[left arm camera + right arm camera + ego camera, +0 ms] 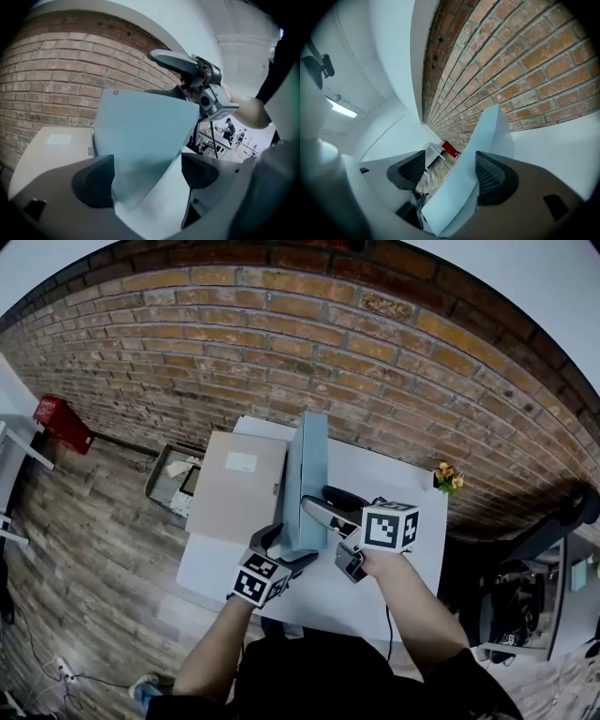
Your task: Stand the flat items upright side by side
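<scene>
On the white table (398, 474), set against a brick wall (281, 343), near the middle: a blue-grey flat item (306, 474) up on its long edge, running from the near edge toward the wall. Just beside it, toward the left edge: a beige flat item (234, 486), lying flat. Judged from this, one raised, one yet to stand.

To do the step well: seat the blue-grey item square on its bottom edge and bring it plumb before letting go. Steady it from both faces rather than pushing from one, given the likely tippiness of a tall thin board. Leave room on its left for the beige one, close alongside.

State of the left claw (150, 176): released, jaws apart, a lower corner of the blue-grey item between them, close against the pad at that view's left and clear of the other. State of the right claw (450, 173): also unclenched, the item edge-on between the jaws, lying against the pad at that view's right, with floor (433, 176) visible between it and the other pad.

Only in the head view: the beige item, both claws at the blue-grey item's near end, one on each side, and small flowers (448, 476) at the table's far right corner. Only in the left gripper view: the item's broad face, with the right claw beyond its top edge. Only in the right gripper view: its thin edge and the gap at one pad.
</scene>
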A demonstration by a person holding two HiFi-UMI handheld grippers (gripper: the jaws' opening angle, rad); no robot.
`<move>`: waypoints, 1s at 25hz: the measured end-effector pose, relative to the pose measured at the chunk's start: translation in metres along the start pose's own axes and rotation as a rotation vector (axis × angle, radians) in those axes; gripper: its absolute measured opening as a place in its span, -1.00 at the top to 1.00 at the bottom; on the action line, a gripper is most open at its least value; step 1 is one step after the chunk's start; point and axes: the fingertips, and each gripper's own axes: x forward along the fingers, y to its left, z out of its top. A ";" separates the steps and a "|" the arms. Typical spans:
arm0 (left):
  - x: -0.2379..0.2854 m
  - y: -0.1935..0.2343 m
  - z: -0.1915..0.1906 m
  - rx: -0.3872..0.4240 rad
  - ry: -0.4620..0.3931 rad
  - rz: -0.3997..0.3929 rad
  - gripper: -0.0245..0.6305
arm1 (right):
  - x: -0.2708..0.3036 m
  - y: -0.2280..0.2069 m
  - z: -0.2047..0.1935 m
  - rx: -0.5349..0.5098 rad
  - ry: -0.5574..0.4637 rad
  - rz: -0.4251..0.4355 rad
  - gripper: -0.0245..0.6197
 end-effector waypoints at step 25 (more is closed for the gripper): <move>-0.076 -0.003 0.071 0.067 -0.208 -0.069 -0.14 | 0.018 -0.040 0.004 0.032 0.036 -0.179 -0.28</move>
